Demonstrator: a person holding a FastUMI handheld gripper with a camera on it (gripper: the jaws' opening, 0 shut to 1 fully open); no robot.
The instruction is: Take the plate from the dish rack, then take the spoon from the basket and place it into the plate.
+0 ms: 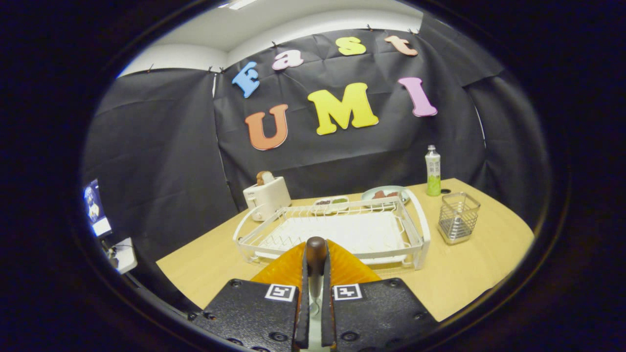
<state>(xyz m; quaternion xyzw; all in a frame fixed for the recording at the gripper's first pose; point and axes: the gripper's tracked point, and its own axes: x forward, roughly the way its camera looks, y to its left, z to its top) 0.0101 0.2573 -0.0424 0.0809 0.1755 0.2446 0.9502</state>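
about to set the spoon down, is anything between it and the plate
Nothing visible does. The claw is shut on the spoon, and the orange plate lies just beyond the fingers, its visible part bare, on the near side of the dish rack.

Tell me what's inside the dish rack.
The dish rack holds just its white drip tray. Its near edge is hidden behind the orange plate and the spoon pinched between the fingers.
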